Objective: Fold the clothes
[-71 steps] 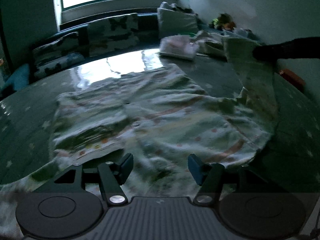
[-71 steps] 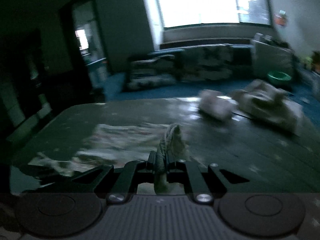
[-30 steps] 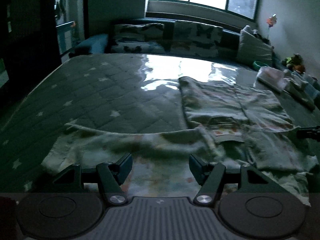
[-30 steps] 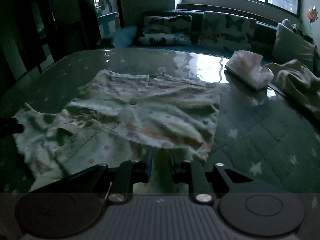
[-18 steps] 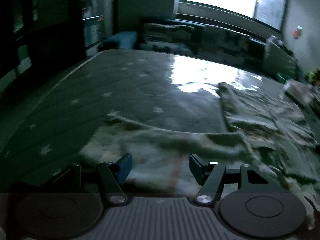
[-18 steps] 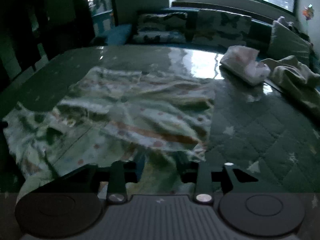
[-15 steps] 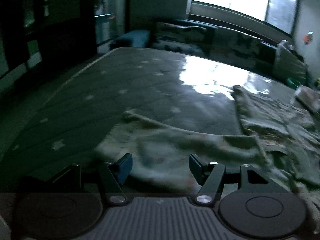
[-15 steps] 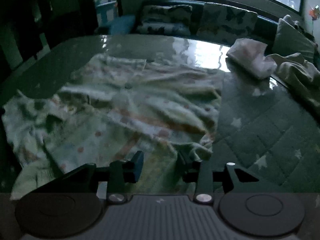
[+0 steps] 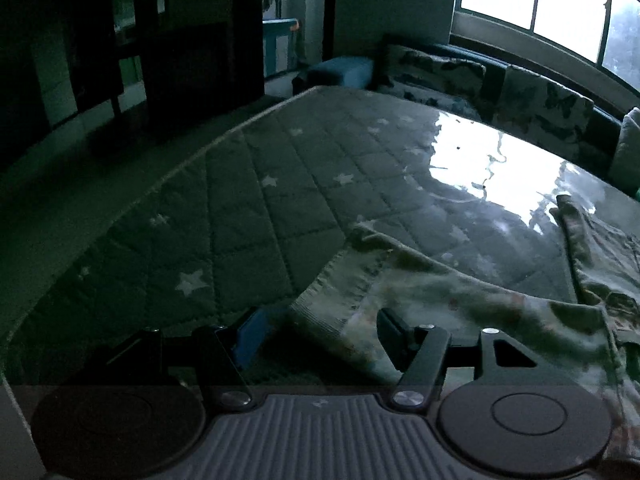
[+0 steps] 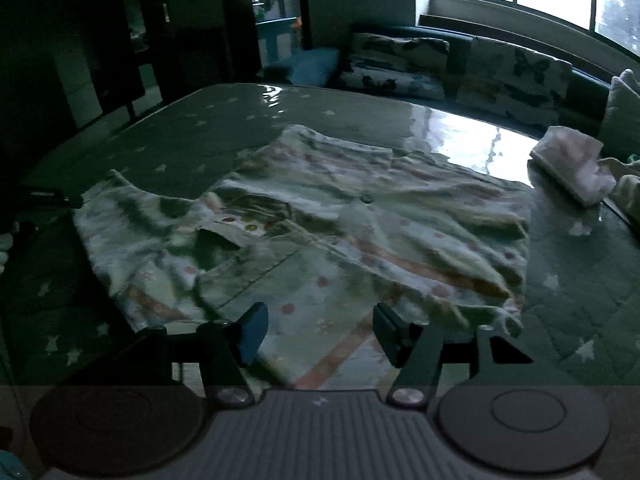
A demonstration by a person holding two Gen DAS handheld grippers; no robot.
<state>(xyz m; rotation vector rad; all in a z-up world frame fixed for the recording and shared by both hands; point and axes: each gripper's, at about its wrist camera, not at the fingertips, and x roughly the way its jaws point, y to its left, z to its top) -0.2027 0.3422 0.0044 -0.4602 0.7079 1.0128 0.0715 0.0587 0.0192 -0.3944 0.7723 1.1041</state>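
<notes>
The pale, printed, soft cotton shirt (image 10: 320, 240) is light and limp: the closing left claw (image 9: 318, 334) straddles its ribbed sleeve cuff (image 9: 340, 284), unpinched, while the opening right claw (image 10: 318, 330) stands wide over its hem, empty.

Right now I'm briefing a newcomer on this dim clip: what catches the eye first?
The pale patterned garment spread flat on the star-quilted table cover, filling the middle of the right wrist view. Next, its ribbed cuff lying between the closing left gripper fingers, not pinched. Behind, window glare shines on the table.
</notes>
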